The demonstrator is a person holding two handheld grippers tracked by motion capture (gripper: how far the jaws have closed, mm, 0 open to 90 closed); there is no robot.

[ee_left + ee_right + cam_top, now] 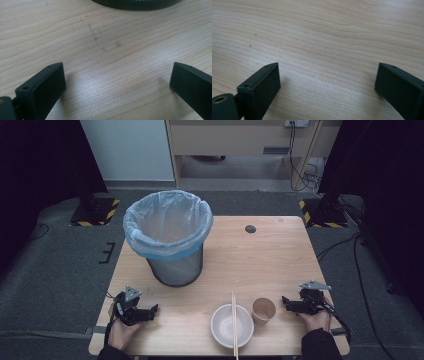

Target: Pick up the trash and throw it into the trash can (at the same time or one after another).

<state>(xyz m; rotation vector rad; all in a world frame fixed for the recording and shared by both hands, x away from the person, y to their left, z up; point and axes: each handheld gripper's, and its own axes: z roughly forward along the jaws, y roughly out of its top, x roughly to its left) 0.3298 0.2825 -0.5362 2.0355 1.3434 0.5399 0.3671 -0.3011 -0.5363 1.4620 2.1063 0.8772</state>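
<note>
A person sat at a wooden table (280, 265) with a gripper in each hand. The left gripper (153, 310) lay near the front left corner of the table, and its jaws were spread wide with just bare wood between them. In the left gripper view the dark bottom edge of the bin showed at the top. The right gripper (285, 303) lay near the front right edge, and its jaws were spread wide too, with nothing in them. It pointed at a small brown paper cup (263, 310) that stood upright just beside it, not touching. Right next to the cup, on its left, sat a white bowl (222, 326) near the front edge. A pair of wooden chopsticks (234, 320) lay across the top of the bowl. A black mesh trash bin (175, 267) with a pale blue bag (167, 227) in it stood farther back on the left side of the table, well away from the cup and bowl.
</note>
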